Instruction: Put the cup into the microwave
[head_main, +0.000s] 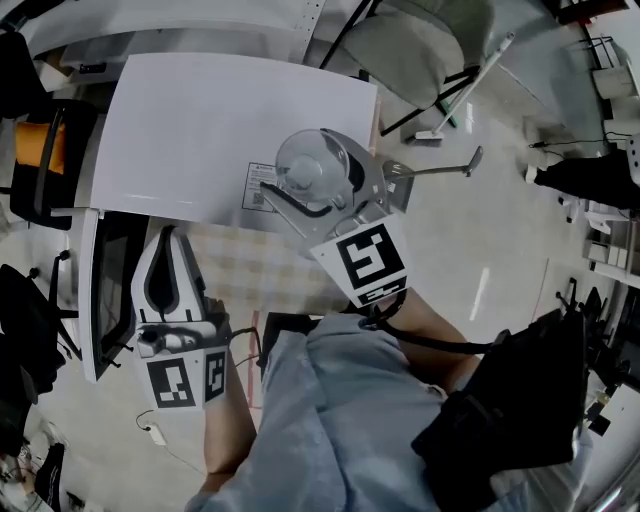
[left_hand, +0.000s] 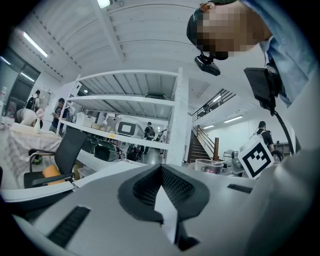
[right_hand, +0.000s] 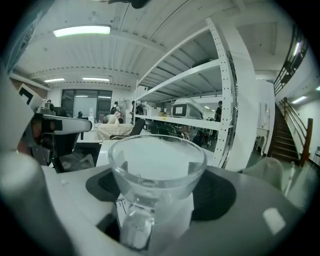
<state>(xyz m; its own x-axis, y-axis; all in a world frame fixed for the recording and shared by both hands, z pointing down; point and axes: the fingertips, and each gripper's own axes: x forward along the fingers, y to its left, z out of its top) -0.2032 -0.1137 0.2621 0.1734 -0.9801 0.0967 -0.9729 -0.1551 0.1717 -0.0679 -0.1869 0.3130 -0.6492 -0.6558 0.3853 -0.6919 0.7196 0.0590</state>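
Right gripper (right_hand: 160, 176): the fingers (right_hand: 218, 198) stand wide apart and press on either side of the bowl of a clear glass cup (right_hand: 157, 162), which sits upright between the dark pads with its handle towards the camera. The cup is carried clear of any surface. In the head view it (head_main: 312, 168) appears over the near right corner of the white top of the microwave (head_main: 200, 120), beside a printed label (head_main: 262, 188) on that top; how high it rides above the corner cannot be told. The right gripper's marker cube (head_main: 365, 258) lies behind the cup, towards the person's light blue sleeve (head_main: 330, 420). Left gripper (left_hand: 161, 168): the fingers (left_hand: 140, 192) meet at their tips with nothing between them, only a pale sliver of background showing in the gap lower down. In the head view the left gripper (head_main: 170, 236) lies at the microwave's near left side, well apart from the cup and just beside a dark-paned door (head_main: 108, 290) that stands swung out towards the person. A checked table (head_main: 262, 272) shows between the two grippers. A pale chair (head_main: 420, 45) stands on the floor beyond the microwave's right side, and white shelving (right_hand: 200, 70) fills the background of the right gripper view.
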